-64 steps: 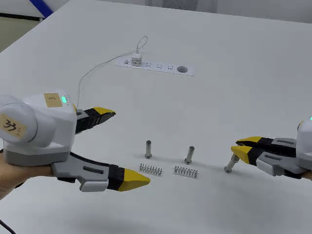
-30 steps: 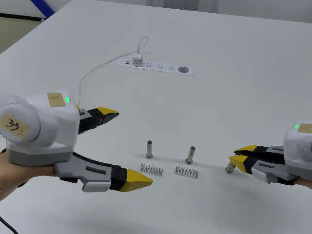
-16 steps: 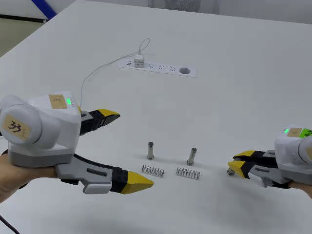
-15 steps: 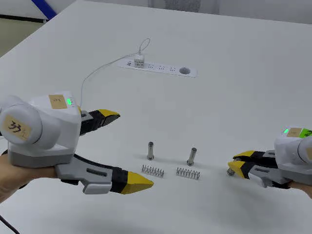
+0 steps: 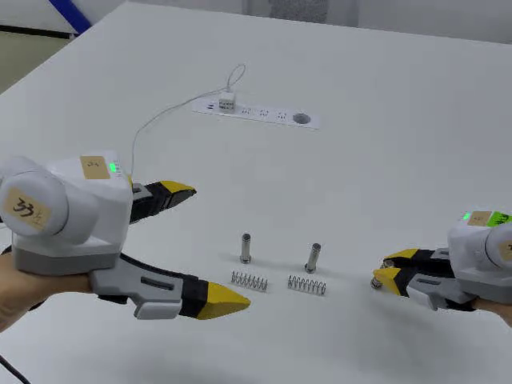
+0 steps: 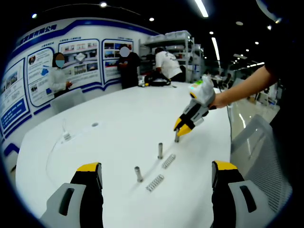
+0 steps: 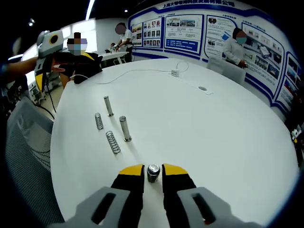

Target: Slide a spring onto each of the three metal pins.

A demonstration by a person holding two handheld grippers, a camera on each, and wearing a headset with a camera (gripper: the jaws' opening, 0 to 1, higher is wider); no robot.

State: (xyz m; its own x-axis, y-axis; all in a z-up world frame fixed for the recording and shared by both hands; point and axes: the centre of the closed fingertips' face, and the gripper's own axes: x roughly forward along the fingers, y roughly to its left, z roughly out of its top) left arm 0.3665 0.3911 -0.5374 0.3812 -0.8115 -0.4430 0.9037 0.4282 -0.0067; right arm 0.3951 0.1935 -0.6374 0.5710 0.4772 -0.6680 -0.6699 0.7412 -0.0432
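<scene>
Three pins and two loose springs are on the desk point(image 5: 384, 160). The left pin point(image 5: 245, 247) and middle pin point(image 5: 313, 258) stand upright, with the left spring point(image 5: 249, 280) and right spring point(image 5: 306, 285) lying just in front of them. The right tool point(image 5: 381, 270) pinches the third pin point(image 7: 153, 171). The left tool point(image 5: 220, 246) is spread wide and holds nothing. Since two seconds ago the right tool has sunk toward the desk, while the standing pins and springs lie unmoved

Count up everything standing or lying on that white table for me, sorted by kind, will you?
Metal pins: 3 (left pin, middle pin, right pin)
Loose springs: 2 (left spring, right spring)
Power strip: 1
Charger with white cable: 1
Total: 7
</scene>
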